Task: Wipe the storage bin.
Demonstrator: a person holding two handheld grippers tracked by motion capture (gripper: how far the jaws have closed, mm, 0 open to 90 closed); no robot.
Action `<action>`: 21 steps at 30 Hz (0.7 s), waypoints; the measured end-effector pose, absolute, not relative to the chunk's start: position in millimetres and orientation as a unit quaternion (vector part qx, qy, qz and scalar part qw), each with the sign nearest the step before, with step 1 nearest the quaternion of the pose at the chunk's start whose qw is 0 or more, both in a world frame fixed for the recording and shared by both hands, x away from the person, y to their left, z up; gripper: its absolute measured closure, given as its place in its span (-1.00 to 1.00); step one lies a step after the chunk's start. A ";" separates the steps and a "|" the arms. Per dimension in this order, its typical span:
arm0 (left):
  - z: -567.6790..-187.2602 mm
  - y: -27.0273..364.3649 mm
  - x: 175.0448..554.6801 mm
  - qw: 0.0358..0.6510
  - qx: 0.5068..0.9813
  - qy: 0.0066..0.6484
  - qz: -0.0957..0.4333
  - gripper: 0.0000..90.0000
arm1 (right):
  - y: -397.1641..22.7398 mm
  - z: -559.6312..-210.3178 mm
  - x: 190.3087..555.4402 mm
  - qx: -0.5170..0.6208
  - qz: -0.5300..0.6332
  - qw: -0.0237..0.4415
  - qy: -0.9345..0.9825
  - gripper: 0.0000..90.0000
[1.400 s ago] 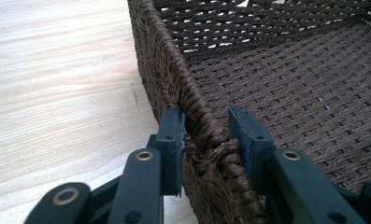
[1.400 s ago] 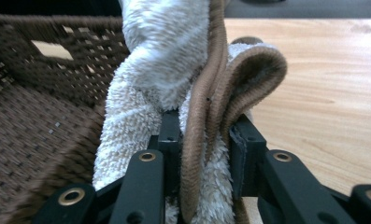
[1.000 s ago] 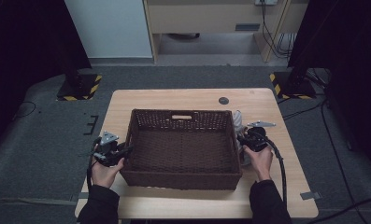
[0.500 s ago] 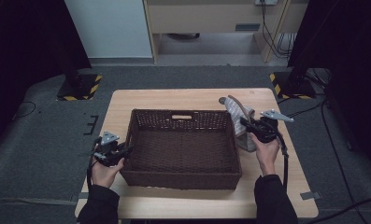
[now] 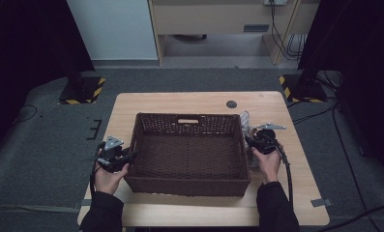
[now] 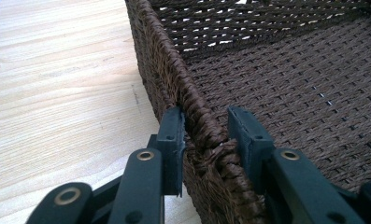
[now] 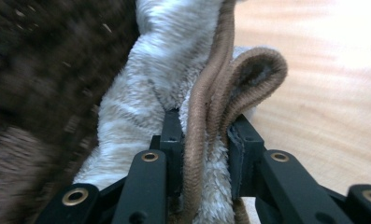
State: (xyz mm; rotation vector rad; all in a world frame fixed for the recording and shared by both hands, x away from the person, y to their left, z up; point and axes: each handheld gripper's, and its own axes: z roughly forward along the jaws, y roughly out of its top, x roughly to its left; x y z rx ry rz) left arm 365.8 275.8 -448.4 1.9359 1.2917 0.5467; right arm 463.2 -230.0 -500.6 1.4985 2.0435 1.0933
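The wicker basket (image 5: 188,153) sits at the centre of the wooden table (image 5: 199,101), long sides running from 9 o'clock to 3 o'clock. Its inside is bare.

**Left gripper.** The left gripper (image 5: 124,158) stands at the basket's 9 o'clock side. In the left gripper view, the left gripper (image 6: 205,135) straddles the woven rim (image 6: 199,119): one jaw outside the wall, one inside. The outer pad touches the weave; a thin gap seems to remain at the inner pad, so the grip reads as closed on the rim, though contact on that side is not certain.

**Right gripper.** The right gripper (image 5: 251,141) stands just beside the basket's 3 o'clock wall. In the right gripper view, the right gripper (image 7: 203,126) is clamped on a pale fleecy towel (image 7: 160,70) with a brown corded edge (image 7: 220,88). The cloth bunches up from the jaws and lies against the outside of the basket wall (image 7: 43,65). In the high view the towel (image 5: 245,122) shows as a pale strip rising at 12 o'clock from the gripper.

**Step in hand.** Judged from the layout, the basket is being steadied while the cloth is carried to it. The cloth is not yet inside.

**Next move.** The right hand must lift the cloth above the rim, travel toward 9 o'clock over the basket floor, lower it, then part the jaws. The left grip should hold steady to prevent the basket sliding.
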 end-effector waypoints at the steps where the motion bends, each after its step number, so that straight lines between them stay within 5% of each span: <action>1: -448.5 275.9 365.8 0.367 0.753 0.503 0.213 0.46 | -231.9 -494.2 461.1 0.529 0.396 0.191 0.726 0.59; 11: -448.7 276.0 365.2 0.369 0.749 0.508 0.213 0.46 | -253.0 -429.3 413.4 0.464 0.506 0.188 0.702 0.59; 21: -448.6 275.9 365.3 0.369 0.748 0.509 0.212 0.46 | -239.7 -459.7 403.5 0.461 0.474 0.168 0.731 0.59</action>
